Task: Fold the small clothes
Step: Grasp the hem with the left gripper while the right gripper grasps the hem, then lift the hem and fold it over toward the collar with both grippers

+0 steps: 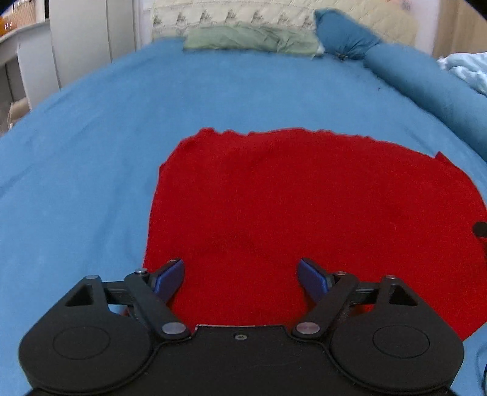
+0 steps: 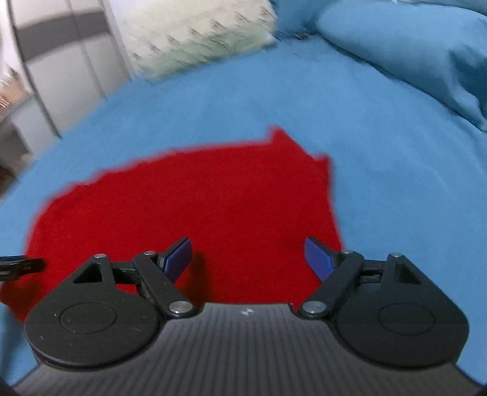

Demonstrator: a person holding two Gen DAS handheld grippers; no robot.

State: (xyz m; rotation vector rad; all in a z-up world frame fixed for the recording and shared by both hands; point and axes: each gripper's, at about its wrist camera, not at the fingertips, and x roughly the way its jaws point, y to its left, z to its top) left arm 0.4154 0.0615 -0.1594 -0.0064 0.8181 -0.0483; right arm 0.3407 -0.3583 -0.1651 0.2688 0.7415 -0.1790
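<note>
A red cloth (image 1: 304, 207) lies flat on the blue bed sheet (image 1: 91, 146). My left gripper (image 1: 242, 274) is open and empty, its blue fingertips (image 1: 170, 278) over the cloth's near left part. My right gripper (image 2: 248, 257) is open and empty over the near right part of the red cloth (image 2: 197, 198) on the blue sheet (image 2: 395, 182). A dark tip of the other gripper (image 2: 18, 266) shows at the left edge of the right wrist view, and one (image 1: 481, 228) at the right edge of the left wrist view.
A green folded cloth (image 1: 252, 38) and a patterned pillow (image 1: 231, 15) lie at the bed's head. A blue bolster (image 1: 426, 85) runs along the right side. White cabinets (image 1: 85, 39) stand left of the bed. A blue pillow (image 2: 411, 51) lies at the right.
</note>
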